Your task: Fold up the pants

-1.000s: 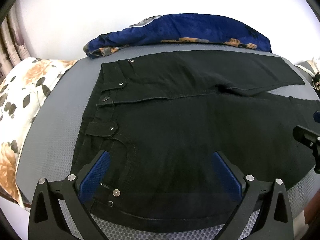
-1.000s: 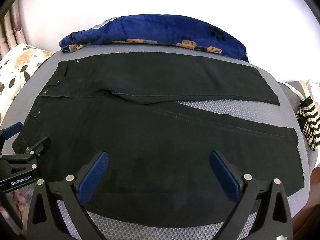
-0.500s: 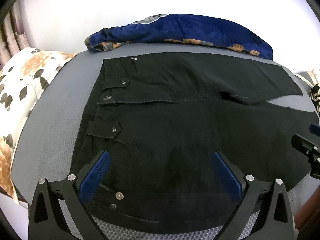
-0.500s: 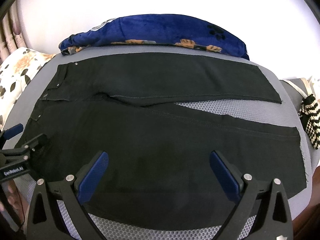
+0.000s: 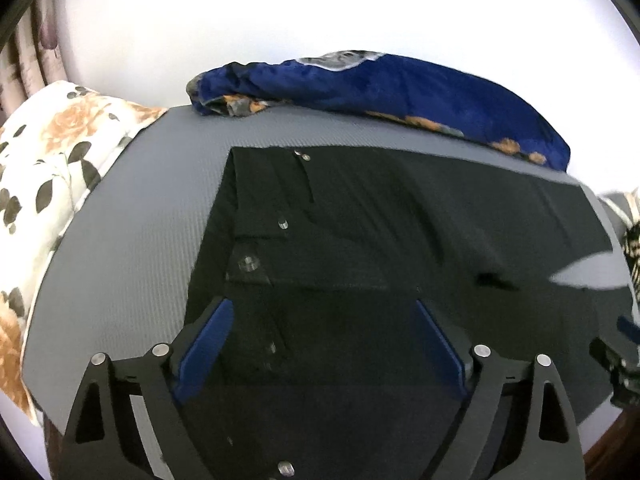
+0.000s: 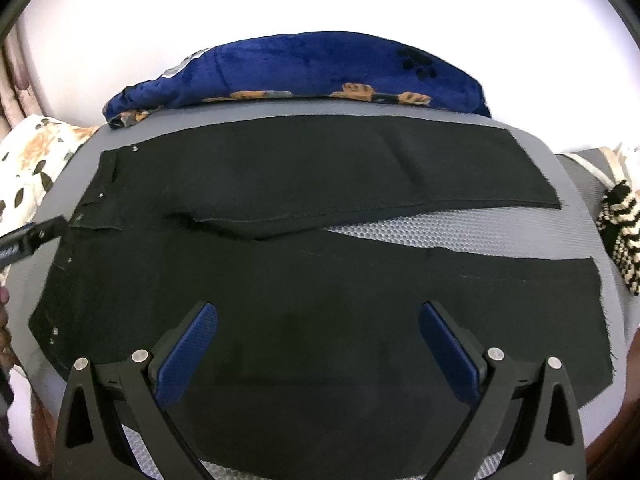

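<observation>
I see the black pants point(image 6: 320, 280) lying flat on the grey mat point(image 5: 132, 240), with the waistband at the left and the two legs going to the right. The far leg and the near leg are a little apart, so the mat shows between them. My left gripper point(image 5: 322, 344) hangs over the waist part; its jaws are wide apart and hold nothing. My right gripper point(image 6: 318, 344) hangs over the near leg, also wide apart and with nothing between the pads. A blue blanket point(image 6: 304, 72) lies at the far edge, a floral pillow point(image 5: 52, 148) at the left.
</observation>
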The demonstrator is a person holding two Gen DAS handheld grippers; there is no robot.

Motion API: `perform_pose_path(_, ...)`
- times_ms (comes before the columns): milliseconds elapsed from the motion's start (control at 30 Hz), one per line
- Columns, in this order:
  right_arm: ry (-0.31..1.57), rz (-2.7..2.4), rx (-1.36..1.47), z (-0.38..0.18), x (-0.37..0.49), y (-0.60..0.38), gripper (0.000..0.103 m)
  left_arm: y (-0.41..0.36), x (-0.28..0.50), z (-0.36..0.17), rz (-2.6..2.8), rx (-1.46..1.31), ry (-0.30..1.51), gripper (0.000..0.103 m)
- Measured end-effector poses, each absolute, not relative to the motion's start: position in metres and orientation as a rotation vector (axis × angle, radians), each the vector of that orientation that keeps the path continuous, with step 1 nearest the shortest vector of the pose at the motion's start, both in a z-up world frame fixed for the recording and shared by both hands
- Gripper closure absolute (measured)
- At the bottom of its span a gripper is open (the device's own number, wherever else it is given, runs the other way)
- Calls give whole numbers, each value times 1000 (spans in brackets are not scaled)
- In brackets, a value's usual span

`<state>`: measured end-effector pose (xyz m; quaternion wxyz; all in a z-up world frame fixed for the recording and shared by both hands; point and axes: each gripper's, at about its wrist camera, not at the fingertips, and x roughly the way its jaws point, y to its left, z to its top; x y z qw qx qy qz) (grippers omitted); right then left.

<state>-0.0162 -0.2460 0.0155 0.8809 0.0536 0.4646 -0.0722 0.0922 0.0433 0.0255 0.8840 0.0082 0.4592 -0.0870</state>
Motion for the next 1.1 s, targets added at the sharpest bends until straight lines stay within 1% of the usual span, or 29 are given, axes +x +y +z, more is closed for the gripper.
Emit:
perform_pose_path(33,968,-140,120,16,-13,-247,3,48,101,25,-190,-4,958,16)
perform_pose_path(133,952,-59,184,18,-2,-251,3,65,128,21,-228,-74,988,27)
perform_pose_path(200,939,-2,225,20,7,-252,3,81,151,16,-252,-145,1020,40)
perform_pose_path(333,934,105,235,21,32,-242,3,113,189,6,-279,-277,1052,51)
perform_pose_path(400,940,160,243,21,44,-236,4,127,208,1,-336,-359,1072,59)
perform_pose_path(567,961,229,231,13,75,-219,5,148,256,-10,-432,-477,1096,66)
perform_pose_path(667,979,251,231,5,90,-215,5,156,286,-23,-451,-518,1119,69)
perform_pose_path(767,991,267,236,-1,109,-211,5,163,307,-40,-493,-585,1161,79)
perform_pose_path(900,1006,272,226,-6,132,-207,5,171,326,-54,-498,-630,1193,83)
perform_pose_path(1100,1018,280,198,-11,154,-203,5,180,328,-53,-552,-635,1182,83)
